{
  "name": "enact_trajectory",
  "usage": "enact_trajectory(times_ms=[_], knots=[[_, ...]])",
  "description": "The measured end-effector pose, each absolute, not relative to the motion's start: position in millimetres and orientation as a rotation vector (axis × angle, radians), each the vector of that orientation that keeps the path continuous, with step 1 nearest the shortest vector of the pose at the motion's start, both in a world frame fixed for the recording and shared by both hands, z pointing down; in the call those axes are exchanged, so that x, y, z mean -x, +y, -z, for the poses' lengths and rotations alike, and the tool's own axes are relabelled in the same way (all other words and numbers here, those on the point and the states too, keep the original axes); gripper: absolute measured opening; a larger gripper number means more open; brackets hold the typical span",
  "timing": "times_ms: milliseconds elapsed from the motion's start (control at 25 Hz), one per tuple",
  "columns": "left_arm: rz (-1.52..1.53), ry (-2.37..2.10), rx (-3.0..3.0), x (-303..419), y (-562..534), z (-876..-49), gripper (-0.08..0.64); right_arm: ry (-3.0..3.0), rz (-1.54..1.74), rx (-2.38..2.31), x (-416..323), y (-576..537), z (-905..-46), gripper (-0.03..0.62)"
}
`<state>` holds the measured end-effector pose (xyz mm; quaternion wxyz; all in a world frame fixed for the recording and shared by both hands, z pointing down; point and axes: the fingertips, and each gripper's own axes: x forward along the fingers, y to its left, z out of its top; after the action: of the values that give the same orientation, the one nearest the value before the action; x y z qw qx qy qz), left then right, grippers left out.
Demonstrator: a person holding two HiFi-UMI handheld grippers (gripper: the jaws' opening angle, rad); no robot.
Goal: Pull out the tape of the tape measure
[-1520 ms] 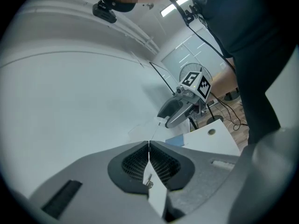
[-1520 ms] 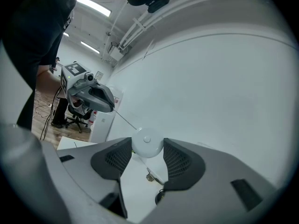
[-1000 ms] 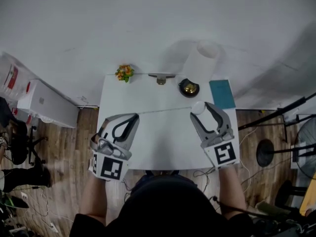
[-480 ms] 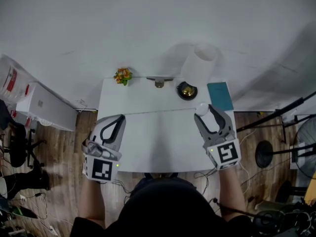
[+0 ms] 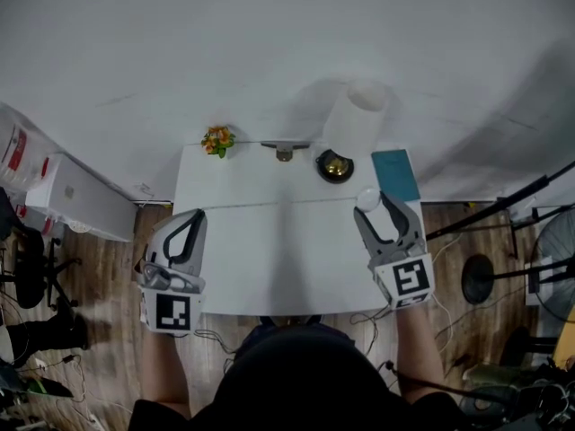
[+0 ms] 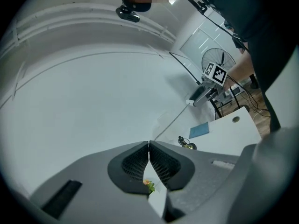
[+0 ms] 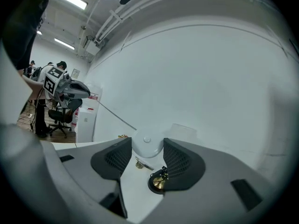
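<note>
A white round tape measure (image 5: 367, 197) sits between the jaws of my right gripper (image 5: 369, 201), which is shut on it over the table's right side. Its thin tape (image 5: 278, 205) runs left across the white table (image 5: 269, 272) to my left gripper (image 5: 195, 215), shut on the tape's end past the left edge. The left gripper view has the jaws pressed together (image 6: 149, 148) and the tape (image 6: 174, 122) stretching off to the right gripper (image 6: 200, 95). In the right gripper view the case (image 7: 147, 142) fills the gap between the pads, and the tape (image 7: 117, 117) leads to the left gripper (image 7: 71, 88).
At the table's back stand a small flower (image 5: 216, 139), a metal clip (image 5: 284, 149), a brass bell on a black base (image 5: 334, 165), a white roll (image 5: 355, 115) and a teal book (image 5: 395, 171). White boxes (image 5: 76, 196) stand on the floor left; stands and a fan (image 5: 548, 268) right.
My left gripper has drawn leftward off the table's edge, away from the right gripper, and the tape between them has grown longer. The right gripper has barely moved.
</note>
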<state>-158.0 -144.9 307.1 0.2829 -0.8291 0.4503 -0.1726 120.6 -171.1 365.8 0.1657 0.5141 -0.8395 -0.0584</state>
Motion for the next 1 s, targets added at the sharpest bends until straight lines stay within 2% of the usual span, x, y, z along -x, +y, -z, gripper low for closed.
enact_trajectory(times_ms=[520,720,1000], knots=[[0.472,1.286,2.181,175.7,-151.9,-307.2,0.011,-2.381,0.188,-1.513,-133.5,-173.2,-362.8,0.219],[0.532,1.542,2.262,213.5,-154.9,-325.8,0.011,-2.382,0.192,-1.569,-151.3,-176.6,-362.3,0.219],[0.564,1.525,2.224,217.2,-155.2,-330.6,0.011,-2.366,0.201,-1.586,-156.5,-176.3,-361.7,0.219]])
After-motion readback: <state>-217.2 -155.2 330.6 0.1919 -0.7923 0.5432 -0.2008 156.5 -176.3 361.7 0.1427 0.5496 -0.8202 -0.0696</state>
